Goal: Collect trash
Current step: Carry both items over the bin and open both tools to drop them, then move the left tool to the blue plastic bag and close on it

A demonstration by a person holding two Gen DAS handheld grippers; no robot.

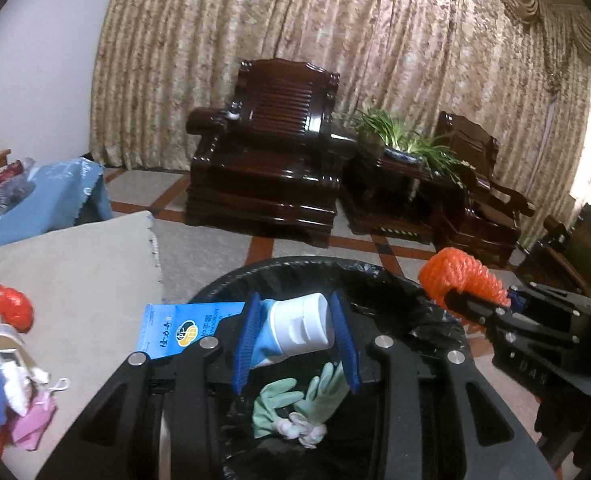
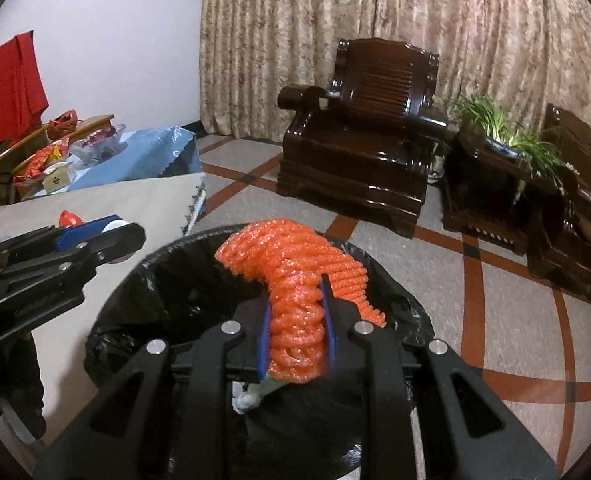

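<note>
My left gripper (image 1: pixel 295 316) is shut on a white-capped blue tube (image 1: pixel 295 326) and holds it over the black-lined trash bin (image 1: pixel 379 276). Green gloves (image 1: pixel 295 396) and a white wad lie inside the bin. My right gripper (image 2: pixel 297 316) is shut on an orange foam net (image 2: pixel 291 280) above the same bin (image 2: pixel 143 280). The right gripper (image 1: pixel 475 300) with the net shows at the right of the left wrist view. The left gripper (image 2: pixel 91 236) shows at the left of the right wrist view.
A beige-clothed table (image 1: pixel 75 272) at left holds a red bag (image 1: pixel 13 306), a blue packet (image 1: pixel 175 328) and a pile of white, blue and pink scraps (image 1: pixel 11 396). Dark wooden armchairs (image 1: pixel 263 152) and a potted plant (image 1: pixel 399 136) stand before the curtain.
</note>
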